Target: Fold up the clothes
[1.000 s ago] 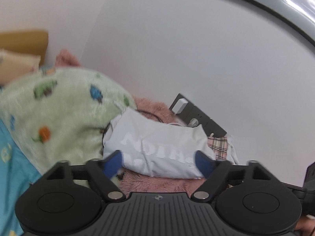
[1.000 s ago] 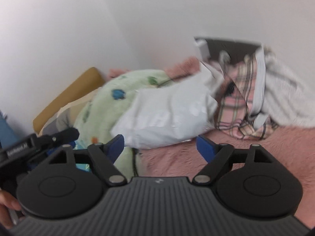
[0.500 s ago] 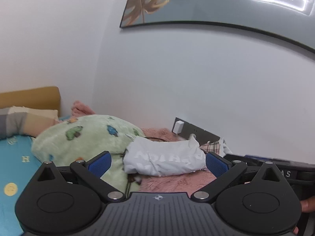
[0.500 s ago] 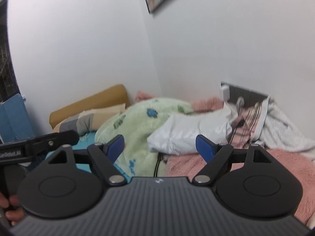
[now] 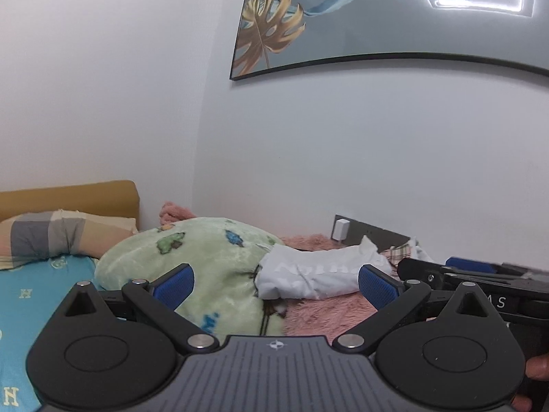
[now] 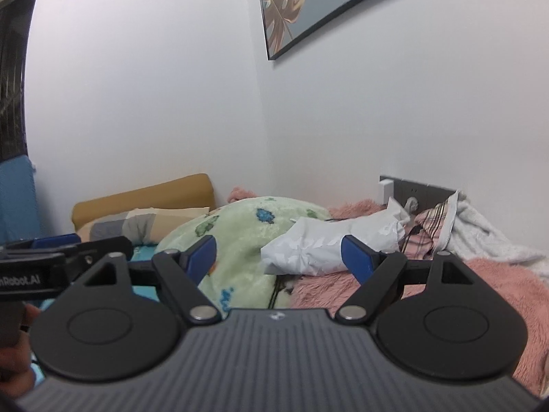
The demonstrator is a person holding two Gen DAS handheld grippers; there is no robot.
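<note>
In the left wrist view, a checked pillow (image 5: 51,237) is seen at the far left against a tan headboard (image 5: 68,194), with a turquoise sheet (image 5: 31,288) spread below it. A green fleece blanket (image 5: 206,257) with small coloured figures is heaped left of centre. Right of it, the folded white garment (image 5: 319,274) is laid on a pink fuzzy blanket (image 5: 329,312); its long axis runs left to right across the frame, its broader folded end toward the green blanket at the left and its narrower, rumpled end pointed toward a grey socket panel (image 5: 370,235) on the wall at the right. The left gripper (image 5: 276,283) is held clear of the garment, its jaws have just been opening and are now spread at their widest, and nothing is held between them. In the right wrist view, the same garment (image 6: 329,243) is seen at centre, again stretched left to right and tilted slightly up toward the right, where a plaid pink cloth (image 6: 432,233) and a white towel (image 6: 480,233) are piled against the wall. The right gripper (image 6: 278,257) is held short of the garment with its jaws set well apart and nothing gripped. A framed leaf picture (image 6: 291,10) is hung at the upper right.
</note>
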